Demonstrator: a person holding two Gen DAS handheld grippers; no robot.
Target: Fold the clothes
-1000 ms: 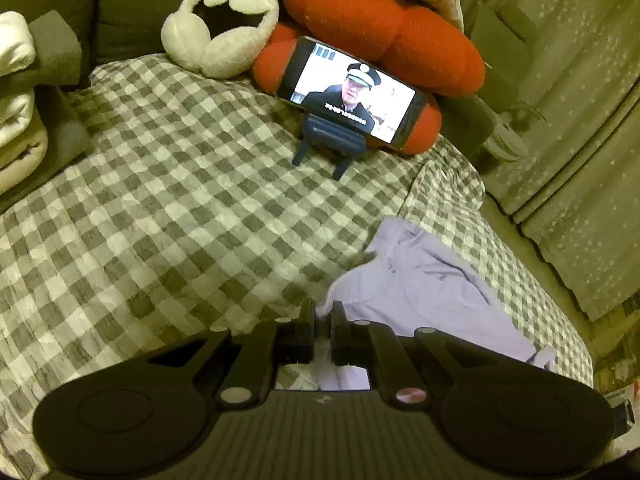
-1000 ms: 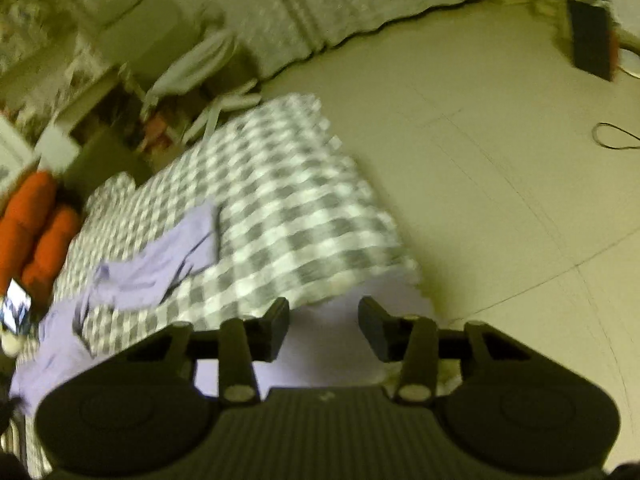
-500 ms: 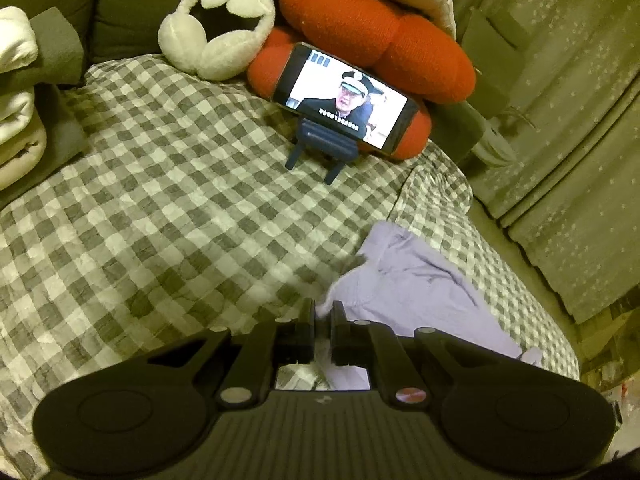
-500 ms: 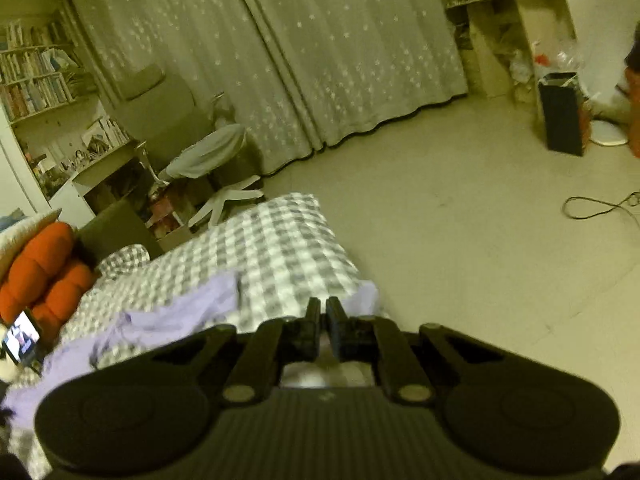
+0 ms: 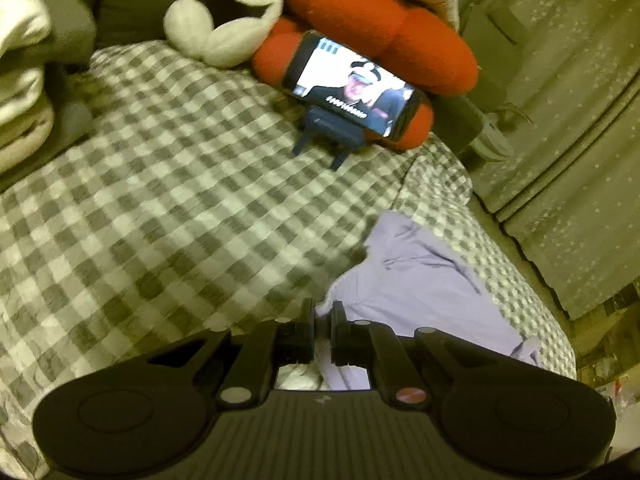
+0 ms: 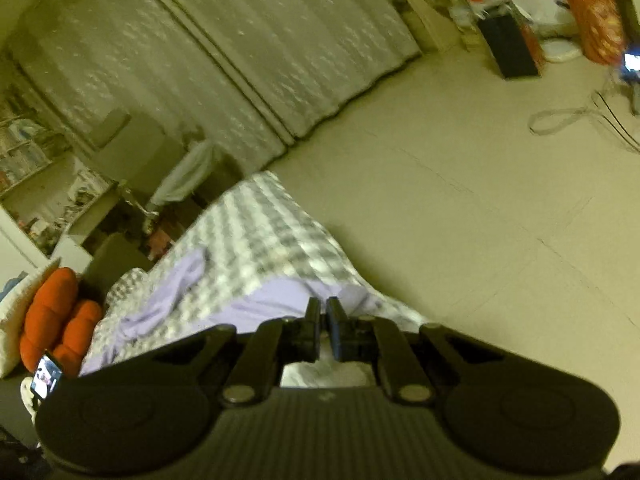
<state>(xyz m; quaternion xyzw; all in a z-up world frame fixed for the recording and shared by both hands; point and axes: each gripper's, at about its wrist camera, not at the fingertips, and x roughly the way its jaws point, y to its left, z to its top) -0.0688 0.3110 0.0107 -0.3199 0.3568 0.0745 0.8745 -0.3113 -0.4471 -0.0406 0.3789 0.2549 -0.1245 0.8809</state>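
**Gripping a lilac garment at two points on the bed**

Holding the lilac garment (image 5: 420,280) by its near edge, the left tool (image 5: 322,316) is showing its jaws drawn together on a pinch of the cloth. The right tool (image 6: 323,312) is likewise closed on purple fabric at the bed's corner. The garment is lying rumpled along the side of the checked bedspread (image 5: 160,200) nearest the curtains (image 6: 260,60), loosely strung out, with no neat crease showing anywhere. Judging by that, the folding is only beginning: both grips are in place, but spreading, smoothing and every fold are still waiting to be done.

The left wrist view is showing the head of the bed: a phone (image 5: 354,90) playing a video on its stand, leaning against an orange cushion (image 5: 380,28), a cream ring-shaped plush (image 5: 224,12) and a pile of pale bedding (image 5: 20,80) at the far left. The right wrist view is offering instead the garment's long trailing run across the bedspread, the bare floor (image 6: 480,220), bookshelves (image 6: 24,152) and a loose cable (image 6: 560,118).
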